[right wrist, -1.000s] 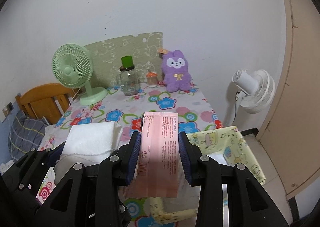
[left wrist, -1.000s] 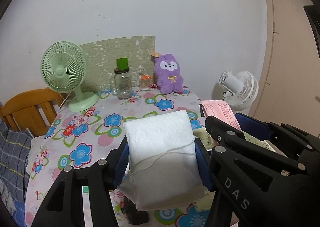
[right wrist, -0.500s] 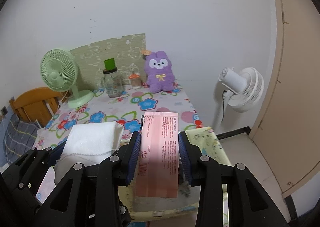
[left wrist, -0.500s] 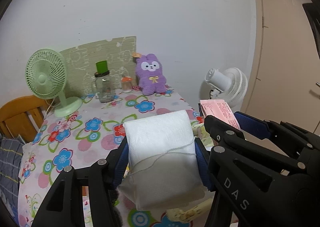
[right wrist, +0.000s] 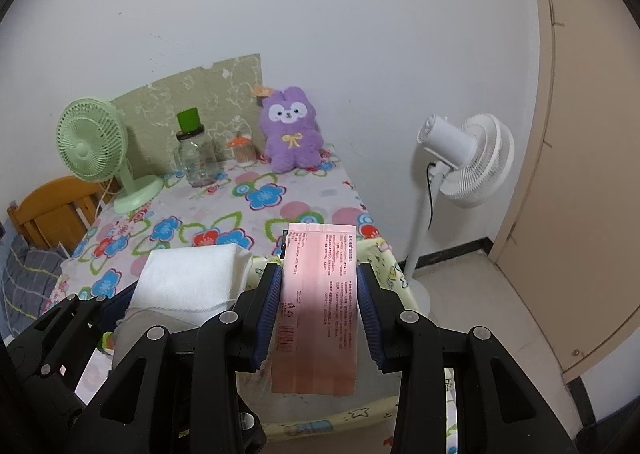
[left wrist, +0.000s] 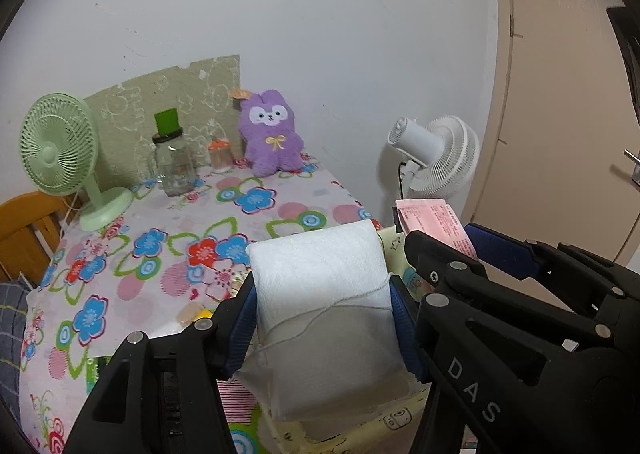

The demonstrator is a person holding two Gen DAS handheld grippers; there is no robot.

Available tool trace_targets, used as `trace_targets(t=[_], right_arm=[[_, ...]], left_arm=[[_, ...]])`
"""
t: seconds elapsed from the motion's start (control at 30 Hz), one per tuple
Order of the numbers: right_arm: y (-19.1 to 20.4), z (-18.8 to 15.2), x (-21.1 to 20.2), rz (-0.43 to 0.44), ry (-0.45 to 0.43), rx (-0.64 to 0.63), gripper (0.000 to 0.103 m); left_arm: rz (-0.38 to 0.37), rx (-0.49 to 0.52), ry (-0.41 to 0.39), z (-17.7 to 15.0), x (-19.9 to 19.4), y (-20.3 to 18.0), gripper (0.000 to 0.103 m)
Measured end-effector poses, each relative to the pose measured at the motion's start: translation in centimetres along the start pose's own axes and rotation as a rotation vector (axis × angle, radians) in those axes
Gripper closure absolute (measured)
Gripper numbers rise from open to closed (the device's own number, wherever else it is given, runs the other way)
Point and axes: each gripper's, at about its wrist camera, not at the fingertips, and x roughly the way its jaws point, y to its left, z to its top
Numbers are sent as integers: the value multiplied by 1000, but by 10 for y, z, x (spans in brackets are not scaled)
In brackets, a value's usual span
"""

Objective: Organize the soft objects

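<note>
Left gripper (left wrist: 322, 304) clamps white towel (left wrist: 324, 306), right gripper (right wrist: 318, 300) clamps pink packet (right wrist: 318, 294) (yellow bin (right wrist: 384, 254) underneath mostly hidden); floor (right wrist: 500, 294) beyond table edge (right wrist: 352, 190) open.

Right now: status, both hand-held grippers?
Left hand-held gripper shut on white folded towel. Right hand-held gripper shut on pink packet. Both over yellow bin; nothing blocking.

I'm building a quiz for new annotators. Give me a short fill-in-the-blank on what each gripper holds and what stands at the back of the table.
The left gripper is shut on a folded ____ towel.
The right gripper is shut on a ____ packet.
The plush toy by the wall is ____.

Missing: white; pink; purple
</note>
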Motion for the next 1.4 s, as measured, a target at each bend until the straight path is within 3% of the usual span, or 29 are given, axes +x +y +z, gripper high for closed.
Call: trace_targets(t=[0.4, 0.5, 0.57, 0.67, 1.1, 1.13, 1.2, 1.4], right_arm=[[-18, -12, 26, -10, 64, 25, 62], [-20, -16, 31, -9, 81, 28, 62], [-20, -18, 34, -9, 90, 29, 62], [-21, -19, 39, -9, 101, 31, 62], [-19, -19, 56, 14, 135, 30, 59], [-19, -19, 56, 14, 135, 29, 58], [-19, -19, 55, 13, 135, 26, 36], [-15, -18, 47, -12, 105, 11, 26]], left_arm=[[-27, 23, 87, -11, 31, -13, 35], [-33, 32, 103, -14, 35, -15, 29], [-28, 49, 102, -16, 36, -16, 18], [-26, 69, 103, -17, 37, -19, 14], [-3, 73, 173, -16, 51, -15, 12], [-4, 74, 173, -16, 51, -15, 12], [-8, 74, 171, -16, 50, -16, 11], [-4, 74, 155, -15, 43, -16, 11]])
